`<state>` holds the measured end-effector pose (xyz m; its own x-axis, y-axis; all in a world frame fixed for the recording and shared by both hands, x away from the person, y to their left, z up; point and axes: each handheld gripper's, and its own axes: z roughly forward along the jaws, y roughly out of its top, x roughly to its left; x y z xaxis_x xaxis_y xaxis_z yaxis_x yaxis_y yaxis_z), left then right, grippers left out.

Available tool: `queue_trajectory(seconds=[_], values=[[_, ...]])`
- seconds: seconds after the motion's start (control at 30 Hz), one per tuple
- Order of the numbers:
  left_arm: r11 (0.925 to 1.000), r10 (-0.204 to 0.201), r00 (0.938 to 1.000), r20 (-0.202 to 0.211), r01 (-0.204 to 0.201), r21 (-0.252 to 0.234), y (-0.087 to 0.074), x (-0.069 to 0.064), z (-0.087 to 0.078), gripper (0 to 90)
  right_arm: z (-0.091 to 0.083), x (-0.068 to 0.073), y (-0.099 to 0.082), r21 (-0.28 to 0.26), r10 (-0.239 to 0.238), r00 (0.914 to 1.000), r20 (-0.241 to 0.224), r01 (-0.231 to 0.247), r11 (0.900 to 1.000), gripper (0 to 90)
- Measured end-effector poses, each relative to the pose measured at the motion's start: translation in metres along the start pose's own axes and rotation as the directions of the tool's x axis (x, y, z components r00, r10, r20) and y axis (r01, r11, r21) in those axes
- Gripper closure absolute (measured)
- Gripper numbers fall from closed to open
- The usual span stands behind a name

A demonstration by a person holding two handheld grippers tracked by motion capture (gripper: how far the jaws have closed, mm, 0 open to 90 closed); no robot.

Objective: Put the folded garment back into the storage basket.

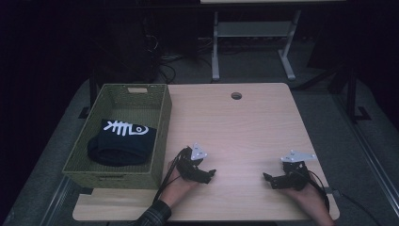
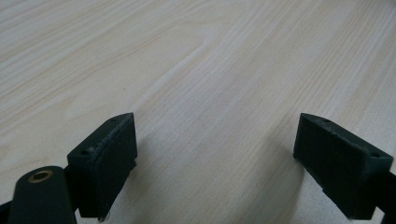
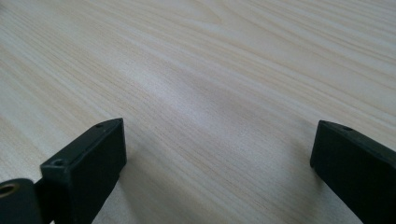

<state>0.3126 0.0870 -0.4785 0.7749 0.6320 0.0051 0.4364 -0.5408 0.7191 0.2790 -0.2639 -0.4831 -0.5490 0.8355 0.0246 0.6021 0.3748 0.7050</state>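
High view: we take the green basket [image 1: 120, 136] as landmark, sitting at the left edge of the table [image 1: 244, 127]. The dark folded garment [image 1: 121, 141] with a white fishbone print lies inside it, toward the near end. Our left tool [image 1: 212, 174] rests on the table just right of the basket's near corner; our right tool [image 1: 266, 178] sits well apart from the basket, far right, near the front edge.

Left gripper view: jaws spread wide, bare wood between them, nothing held.

Right gripper view: same, jaws wide apart over bare wood.

Judgement: garment looks stowed, both tools parked. If it comes out next, we'd go in with the left tool, drop over the basket wall, pinch a top fold, lift straight up clear of the rim
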Motion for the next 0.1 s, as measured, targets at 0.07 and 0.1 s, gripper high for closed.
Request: queue_trajectory(seconds=[0.07,0.1], values=[[1.0,0.0,1.0,0.0,0.0,0.0,0.0,0.0,0.0,12.9,0.0,0.0001,0.0,0.001,0.001,1.0,0.0,-0.001,1.0,3.2],[1.0,0.0,1.0,0.0,0.0,0.0,0.0,0.0,0.0,12.9,0.0,0.0001,0.0,0.0,0.001,1.0,0.0,-0.001,1.0,3.2]])
